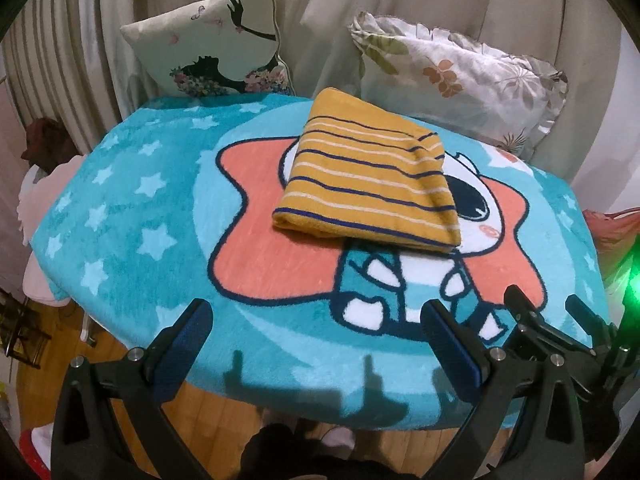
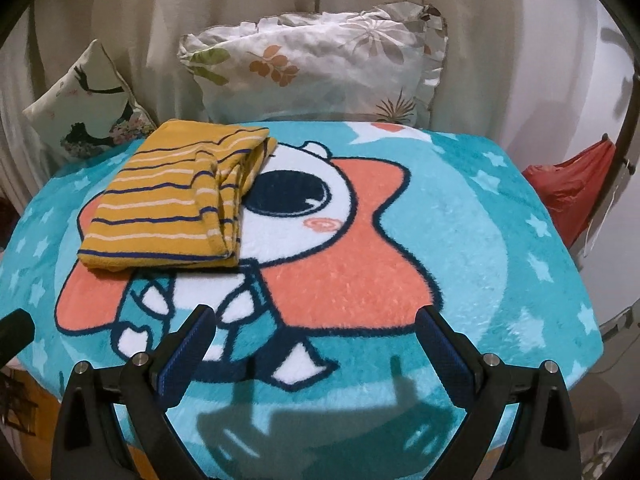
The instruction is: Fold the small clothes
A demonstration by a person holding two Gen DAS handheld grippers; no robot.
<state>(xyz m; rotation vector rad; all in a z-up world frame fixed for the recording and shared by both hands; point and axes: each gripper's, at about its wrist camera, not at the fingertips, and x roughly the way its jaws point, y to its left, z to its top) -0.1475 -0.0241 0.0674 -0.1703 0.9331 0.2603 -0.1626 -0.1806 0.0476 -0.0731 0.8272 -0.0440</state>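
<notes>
A folded mustard-yellow garment with navy and white stripes [image 1: 368,182] lies on the teal cartoon blanket [image 1: 132,216], past the middle. It also shows in the right wrist view [image 2: 176,196] at the left, its layered fold edges facing right. My left gripper [image 1: 316,320] is open and empty, held above the blanket's near edge, well short of the garment. My right gripper [image 2: 316,326] is open and empty over the near part of the blanket [image 2: 500,248], to the right of the garment. The right gripper also shows in the left wrist view [image 1: 544,304] at the lower right.
A silhouette-print cushion [image 1: 216,48] and a floral pillow [image 1: 456,76] stand behind the blanket against a beige curtain. A red bag [image 2: 568,192] hangs at the right. Wooden floor [image 1: 224,412] shows below the blanket's near edge.
</notes>
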